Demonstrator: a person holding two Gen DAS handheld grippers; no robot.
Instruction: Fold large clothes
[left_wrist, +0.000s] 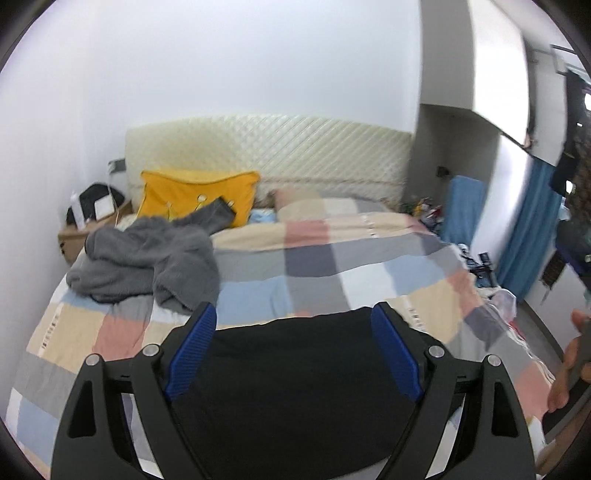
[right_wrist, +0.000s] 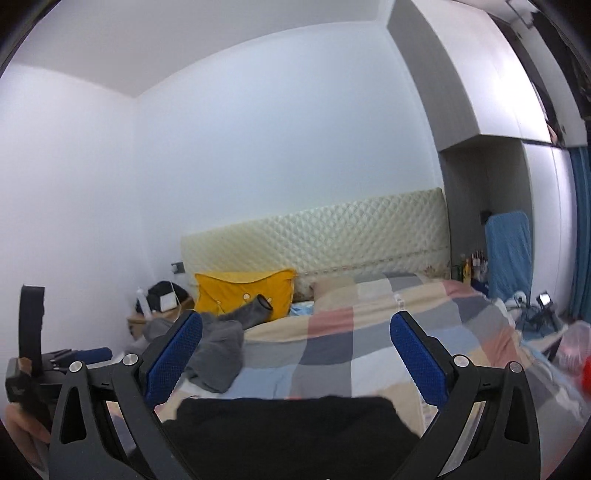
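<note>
tools (left_wrist: 293, 314) agape; grey fleece (left_wrist: 147, 258) beside yellow pillow (left_wrist: 199, 195).

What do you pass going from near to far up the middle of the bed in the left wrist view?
Black garment → checked bedspread → quilted cream headboard → white wall.

The left gripper (left_wrist: 293, 317) fills the lower middle of its frame, jaws spread wide, blue pads (left_wrist: 195, 350) apart and pressing on nothing. The right gripper (right_wrist: 295, 325) sits likewise low in its frame, jaws wide, pads (right_wrist: 173, 358) free. The right hand (left_wrist: 569, 365) shows at the right edge of the left view; the left hand (right_wrist: 22, 428) shows at lower left of the right view.
</note>
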